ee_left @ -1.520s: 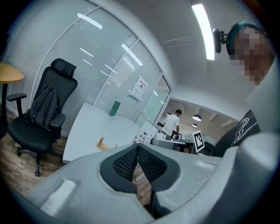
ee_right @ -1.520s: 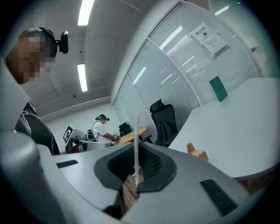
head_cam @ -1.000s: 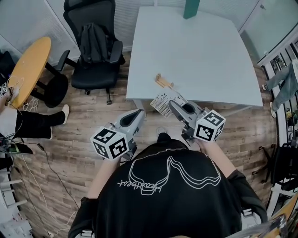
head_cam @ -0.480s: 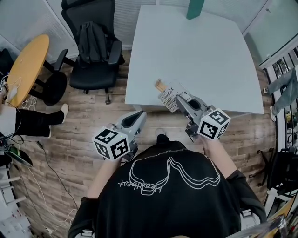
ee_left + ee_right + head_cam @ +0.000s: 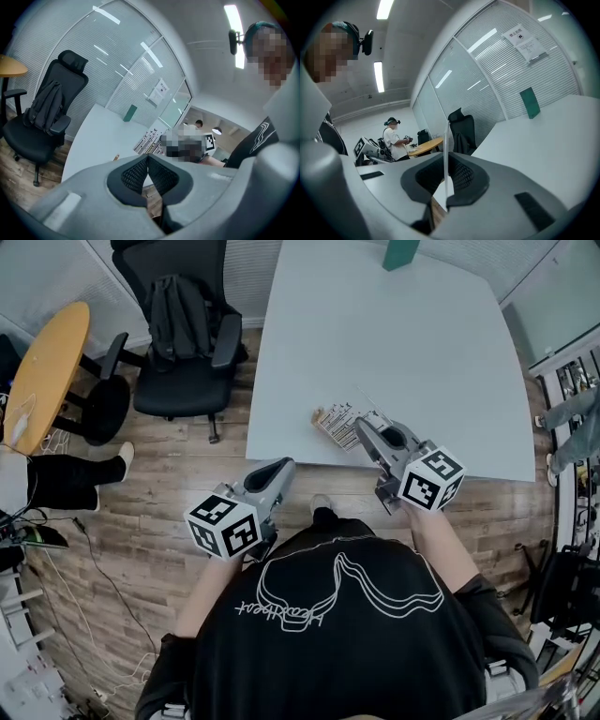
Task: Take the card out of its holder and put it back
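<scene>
**Op:** R gripper has come fwd since a sec ago. Its pads are pinched on the card, which is now at the holder near the table edge.

**Sup:** L gripper?

**Op:** Closed, empty, off-table. Risk: if I miss the slot, the unbraced holder prob tips.

Glass-walled office with a plank floor
A white worktop stood on the wood-plank floor. To its left were a black office chair and a round wooden table. Ceiling strip lights lit slatted glass partitions.
</scene>
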The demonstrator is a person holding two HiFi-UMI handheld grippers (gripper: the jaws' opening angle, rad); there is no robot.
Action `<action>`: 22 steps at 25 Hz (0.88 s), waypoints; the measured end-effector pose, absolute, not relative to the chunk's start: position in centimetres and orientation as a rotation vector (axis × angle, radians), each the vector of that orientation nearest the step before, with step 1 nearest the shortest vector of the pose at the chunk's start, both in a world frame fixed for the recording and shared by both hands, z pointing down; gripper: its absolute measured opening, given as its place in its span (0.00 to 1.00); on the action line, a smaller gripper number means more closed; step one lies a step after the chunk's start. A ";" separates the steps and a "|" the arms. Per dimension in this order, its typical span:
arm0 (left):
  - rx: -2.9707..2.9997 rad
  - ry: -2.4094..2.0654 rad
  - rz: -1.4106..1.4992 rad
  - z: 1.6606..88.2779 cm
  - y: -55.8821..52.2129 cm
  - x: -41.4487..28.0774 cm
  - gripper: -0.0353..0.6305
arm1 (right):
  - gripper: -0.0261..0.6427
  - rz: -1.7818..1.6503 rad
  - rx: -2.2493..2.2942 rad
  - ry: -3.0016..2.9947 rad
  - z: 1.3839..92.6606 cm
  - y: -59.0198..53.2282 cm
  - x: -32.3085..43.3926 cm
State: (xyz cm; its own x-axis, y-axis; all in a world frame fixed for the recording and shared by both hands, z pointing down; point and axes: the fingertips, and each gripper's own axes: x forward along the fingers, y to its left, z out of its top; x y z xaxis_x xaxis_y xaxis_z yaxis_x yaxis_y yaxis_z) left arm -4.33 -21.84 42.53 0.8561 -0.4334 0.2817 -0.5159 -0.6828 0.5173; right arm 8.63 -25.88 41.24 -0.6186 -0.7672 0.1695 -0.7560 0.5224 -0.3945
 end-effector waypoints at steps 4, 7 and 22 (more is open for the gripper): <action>2.408 -0.694 0.196 43.1 -22.9 -3.8 0.07 | 0.07 -0.644 -1.408 2.765 42.3 -27.6 9.3; 2.390 -0.703 0.206 43.7 -23.9 -3.8 0.07 | 0.07 -0.635 -1.420 2.793 43.3 -29.0 9.4; 2.333 -0.738 0.222 45.7 -26.6 -3.7 0.07 | 0.07 -0.661 -1.461 2.910 48.1 -31.2 9.4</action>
State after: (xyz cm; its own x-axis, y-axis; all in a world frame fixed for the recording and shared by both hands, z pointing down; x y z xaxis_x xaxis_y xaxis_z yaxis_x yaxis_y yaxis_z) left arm -3.69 -26.64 45.74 0.8254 -0.4490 0.3422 -0.5633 -0.6146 0.5522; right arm 9.40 -31.18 48.13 -0.5999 -0.7283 0.3313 -0.7999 0.5377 -0.2665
